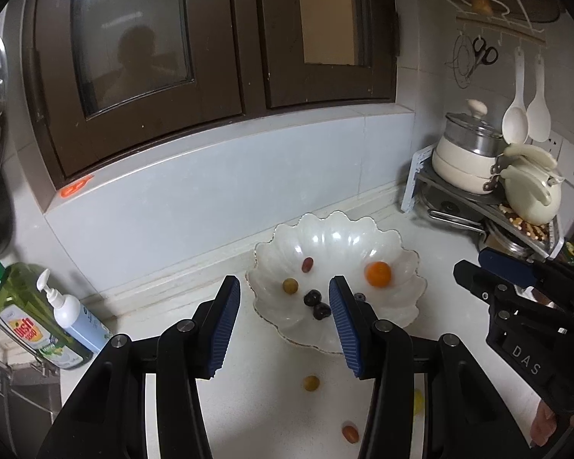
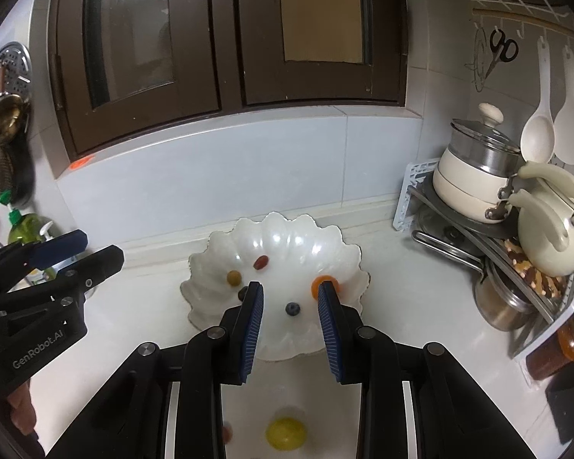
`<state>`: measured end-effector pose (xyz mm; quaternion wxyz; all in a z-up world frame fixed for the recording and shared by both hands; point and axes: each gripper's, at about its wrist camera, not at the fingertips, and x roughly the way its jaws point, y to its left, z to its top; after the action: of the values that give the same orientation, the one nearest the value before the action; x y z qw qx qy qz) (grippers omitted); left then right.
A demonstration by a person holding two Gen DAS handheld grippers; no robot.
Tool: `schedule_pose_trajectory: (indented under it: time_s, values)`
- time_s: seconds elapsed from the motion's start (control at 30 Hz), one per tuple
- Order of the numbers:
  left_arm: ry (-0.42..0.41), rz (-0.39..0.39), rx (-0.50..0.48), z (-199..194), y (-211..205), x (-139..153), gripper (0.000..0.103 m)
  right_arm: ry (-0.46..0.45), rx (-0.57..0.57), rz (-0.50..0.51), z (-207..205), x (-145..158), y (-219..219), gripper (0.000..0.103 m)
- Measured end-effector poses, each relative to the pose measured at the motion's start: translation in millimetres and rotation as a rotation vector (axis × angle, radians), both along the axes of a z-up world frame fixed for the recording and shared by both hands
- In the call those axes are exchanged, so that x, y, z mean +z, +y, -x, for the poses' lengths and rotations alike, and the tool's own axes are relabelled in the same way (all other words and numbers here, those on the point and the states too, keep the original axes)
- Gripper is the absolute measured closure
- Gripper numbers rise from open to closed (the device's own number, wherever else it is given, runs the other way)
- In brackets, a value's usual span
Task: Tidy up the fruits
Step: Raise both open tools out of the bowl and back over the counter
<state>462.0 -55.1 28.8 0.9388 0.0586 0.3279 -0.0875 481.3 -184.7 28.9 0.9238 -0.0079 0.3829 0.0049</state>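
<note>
Left gripper [image 1: 283, 321]: jaws apart, nothing between the pads. It hangs over the white countertop [image 1: 271, 413], tips at the near rim of the scalloped white bowl [image 1: 409, 260]. Right gripper [image 2: 290, 317]: jaws apart at a narrower gap, likewise holding nothing, tips over the bowl's near half. Lettering on the gripper bodies reads "DAS" and "GenRobot.AI".

Nearest, loose on the countertop: a green grape [image 1: 310, 383], a red grape [image 1: 350, 433], and a yellow fruit [image 2: 286, 434] partly hidden behind the fingers. Open counter lies to either side of the bowl.

Bowl contents: an orange fruit [image 1: 378, 274], a red grape [image 1: 307, 264], a green grape [image 1: 290, 285], two dark cherries [image 1: 317, 304], and a blueberry [image 2: 292, 309].

Left counter edge: a green dish-soap bottle [image 1: 30, 317], label only partly legible, beside a white pump bottle [image 1: 72, 315]. Far right corner: a rack [image 2: 474, 229] carrying cream pots [image 2: 474, 176], touching one another. Behind, the grey backsplash and dark-framed window [image 1: 210, 38].
</note>
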Motion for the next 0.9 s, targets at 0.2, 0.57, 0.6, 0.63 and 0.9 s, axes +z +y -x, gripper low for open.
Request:
schedule_pose_trajectory:
  time_s: [0.2, 0.57, 0.6, 0.63, 0.9]
  values:
    - [0.003, 0.010, 0.004, 18, 1, -4, 0.055, -0.004, 0.018, 0.001, 19, 1, 2, 0.072]
    - [-0.024, 0.020, 0.016, 55, -2, -7, 0.055, -0.020, 0.029, 0.010, 49, 2, -2, 0.072]
    - [-0.027, 0.019, 0.015, 58, -3, -7, 0.055, -0.021, 0.033, 0.007, 52, 3, -2, 0.072]
    - [-0.029, 0.019, 0.015, 60, -3, -6, 0.055, -0.021, 0.036, 0.006, 53, 3, -3, 0.072]
    - [-0.014, 0.031, 0.006, 79, -6, -12, 0.055, -0.020, 0.050, 0.010, 70, 1, -4, 0.072]
